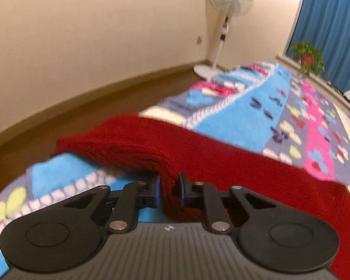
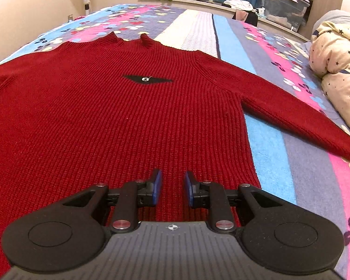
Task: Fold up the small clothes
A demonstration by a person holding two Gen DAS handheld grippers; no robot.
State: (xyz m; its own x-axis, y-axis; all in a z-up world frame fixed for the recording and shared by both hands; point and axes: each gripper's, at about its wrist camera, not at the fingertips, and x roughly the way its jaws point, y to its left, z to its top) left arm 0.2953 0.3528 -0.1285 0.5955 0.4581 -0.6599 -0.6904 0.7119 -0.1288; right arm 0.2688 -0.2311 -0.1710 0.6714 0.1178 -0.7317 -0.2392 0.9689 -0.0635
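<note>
My left gripper (image 1: 169, 191) pinches a bunched fold of the red sweater (image 2: 119, 107) (spread face-up on the flowered bedspread (image 2: 277, 154)); my right gripper (image 2: 173, 187) hovers part-open over its hem, holding nothing.

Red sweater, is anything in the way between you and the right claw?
No. The right claw hangs open over the red sweater's bottom part, and only knit shows between its fingers. The left claw already pinches a bunched fold.

no readable text, sweater (image 2: 119, 107) badge (blurred)
</note>
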